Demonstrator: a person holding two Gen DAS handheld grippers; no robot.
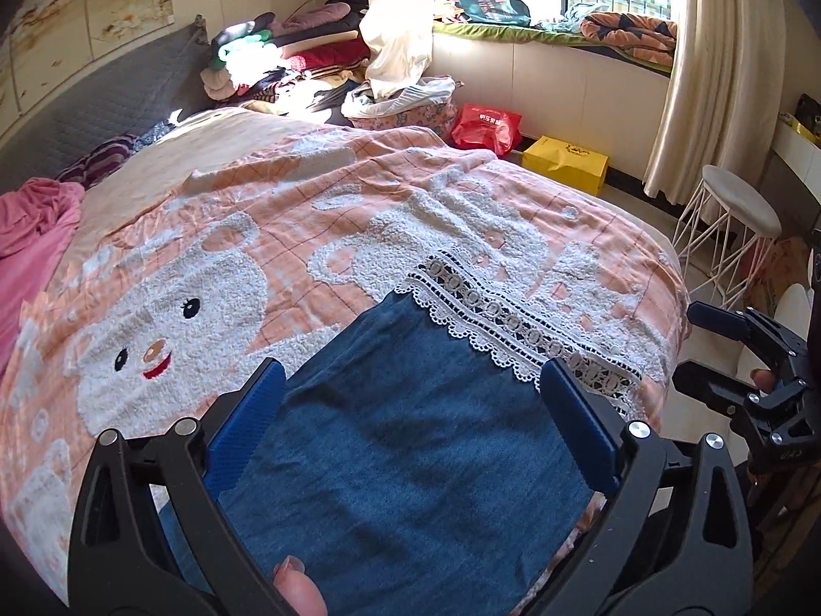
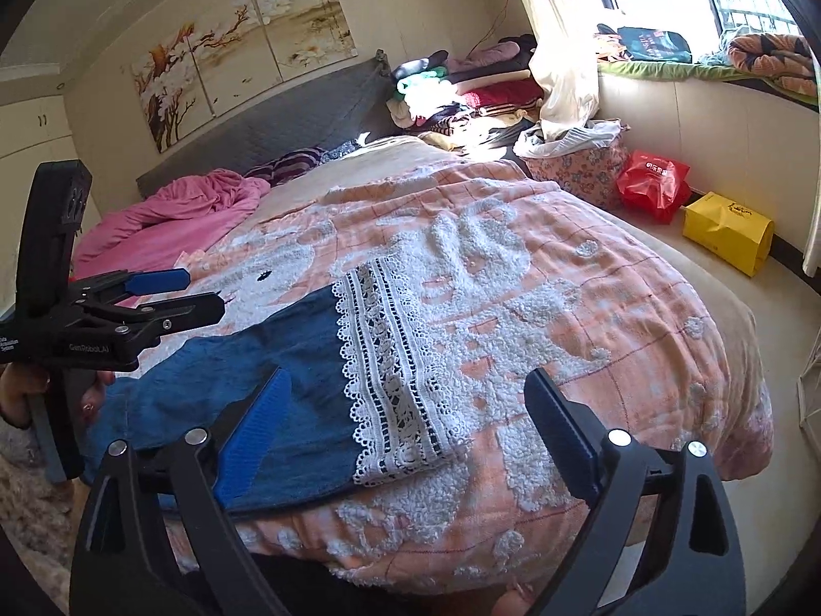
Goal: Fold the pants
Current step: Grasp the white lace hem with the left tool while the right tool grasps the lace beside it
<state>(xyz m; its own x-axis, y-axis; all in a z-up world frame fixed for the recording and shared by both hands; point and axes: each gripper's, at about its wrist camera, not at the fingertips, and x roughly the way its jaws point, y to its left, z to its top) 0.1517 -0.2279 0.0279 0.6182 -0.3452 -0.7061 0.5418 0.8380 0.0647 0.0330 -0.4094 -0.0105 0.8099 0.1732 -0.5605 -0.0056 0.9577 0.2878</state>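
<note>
I see the pants (image 1: 410, 441), soft blue denim with a white lace hem (image 1: 513, 318), folded flat into a rectangle on the peach quilt (image 1: 231, 236) with its nubby white bear pattern. My left gripper (image 1: 410, 410) and right gripper (image 2: 410, 431) hover above, jaws spread wide, holding nothing.

Bedspread (image 2: 539, 277) beyond the pants (image 1: 410, 436) lies bare (clothes pile (image 2: 462, 97) far back).

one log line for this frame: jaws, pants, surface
left gripper: jaws open, empty | right gripper: jaws open, empty | denim pants: folded, lace hem showing, released | on: bunny blanket
</note>
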